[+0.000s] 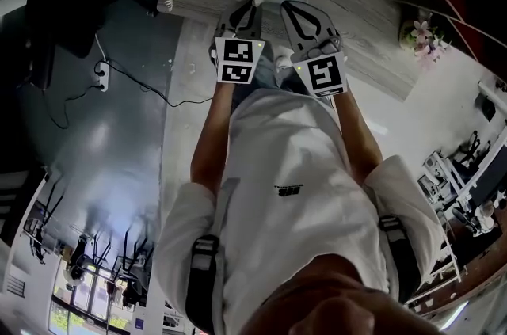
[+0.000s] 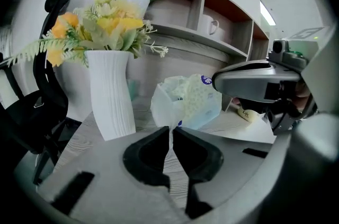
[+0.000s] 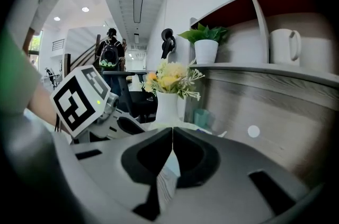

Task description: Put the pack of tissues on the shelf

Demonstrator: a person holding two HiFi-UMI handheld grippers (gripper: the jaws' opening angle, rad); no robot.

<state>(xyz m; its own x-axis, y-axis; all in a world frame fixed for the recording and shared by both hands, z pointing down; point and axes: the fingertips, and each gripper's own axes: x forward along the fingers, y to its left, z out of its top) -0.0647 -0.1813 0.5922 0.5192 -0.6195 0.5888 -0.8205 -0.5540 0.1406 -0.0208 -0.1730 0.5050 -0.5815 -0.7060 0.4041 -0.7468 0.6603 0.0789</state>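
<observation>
Left gripper (image 2: 171, 133) and right gripper (image 3: 172, 133) hang side by side over the desk (image 1: 356, 48), each with its jaws pressed together on nothing. The pack of tissues (image 2: 188, 101) lies just ahead of them, toward the desk's back edge and below the shelf (image 2: 190, 37), untouched.

The main hazard is likely the white vase of flowers (image 2: 111, 93), which stands just beside the pack on its left. A left gripper spreading its jaws there could nudge the tall, narrow vase over. The pack's wrap looks soft and loose, so a pinch on film alone may let it sag or slip on the way up. On the shelf, a potted plant (image 3: 205, 45) and a mug (image 3: 283, 45) each take up room, and a careless lift could clip either of them or the shelf's front lip.

Free room seems best on the pack's right, where only flat paper (image 2: 249, 130) lies, and on the bare ledge between plant and mug.
</observation>
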